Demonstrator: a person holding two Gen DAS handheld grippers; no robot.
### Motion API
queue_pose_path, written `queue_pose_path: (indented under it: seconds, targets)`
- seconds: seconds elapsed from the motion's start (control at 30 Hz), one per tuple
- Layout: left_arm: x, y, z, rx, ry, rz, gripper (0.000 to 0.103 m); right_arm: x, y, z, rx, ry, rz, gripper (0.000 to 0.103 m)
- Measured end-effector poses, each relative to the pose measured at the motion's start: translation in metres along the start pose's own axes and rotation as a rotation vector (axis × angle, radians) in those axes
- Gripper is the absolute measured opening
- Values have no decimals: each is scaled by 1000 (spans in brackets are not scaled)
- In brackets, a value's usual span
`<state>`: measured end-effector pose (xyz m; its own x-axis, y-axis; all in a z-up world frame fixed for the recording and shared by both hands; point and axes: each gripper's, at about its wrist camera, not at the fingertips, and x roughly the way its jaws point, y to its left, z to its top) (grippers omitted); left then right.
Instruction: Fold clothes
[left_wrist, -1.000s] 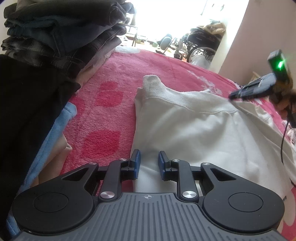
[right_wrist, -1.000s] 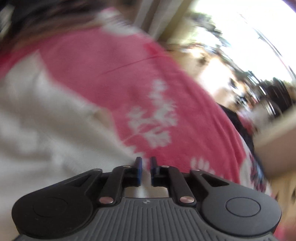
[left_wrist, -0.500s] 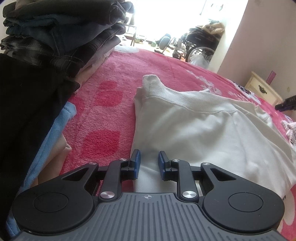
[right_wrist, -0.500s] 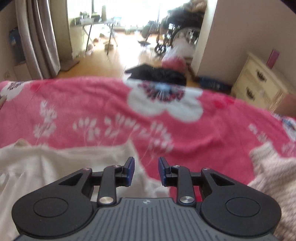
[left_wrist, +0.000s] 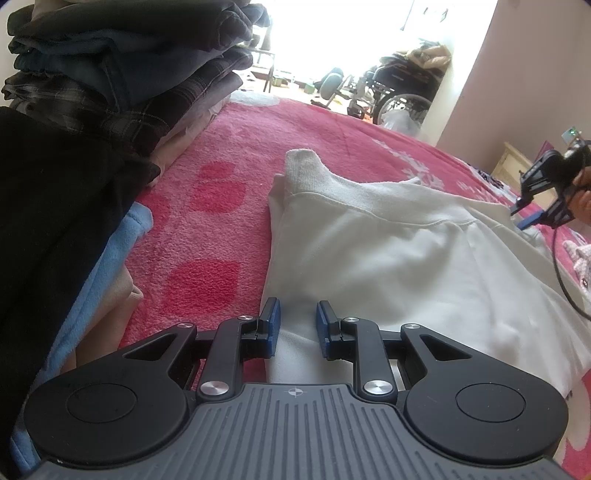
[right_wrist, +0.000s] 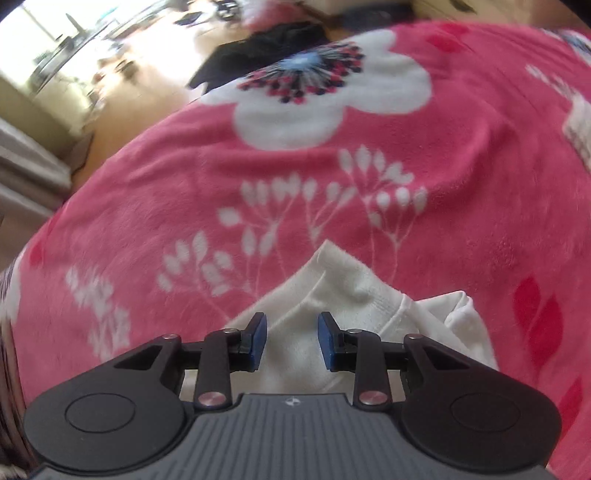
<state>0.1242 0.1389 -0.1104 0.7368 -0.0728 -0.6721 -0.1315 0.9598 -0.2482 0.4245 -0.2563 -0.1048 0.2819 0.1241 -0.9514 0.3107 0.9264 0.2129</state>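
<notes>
Sweatshirt (left_wrist: 388, 258) lies beneath both parted grippers.

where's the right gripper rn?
The right gripper is over the far corner of the white garment on the pink blanket, jaws apart with nothing pinched; in the left wrist view it's at the right edge.

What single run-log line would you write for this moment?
left gripper: open over white garment | right gripper: open, over garment corner | blanket: pink | fold: pending
</notes>
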Motion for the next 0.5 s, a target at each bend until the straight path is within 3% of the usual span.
queue_pose_path:
  seconds: [0.17, 0.27, 0.33, 0.5]
  targets:
    - [0, 1, -1, 1, -4, -6, 23, 10, -2, 3, 32, 24, -41, 29]
    - [0, 2, -1, -1, -5, -10, 23, 11, 1, 1, -8, 9, -80, 15]
    - [0, 2, -1, -1, -6, -12, 23, 8, 2, -1, -17, -12, -96, 4]
    - [0, 3, -1, 2, -8, -16, 23, -12, 0, -4, -13, -132, -116, 3]
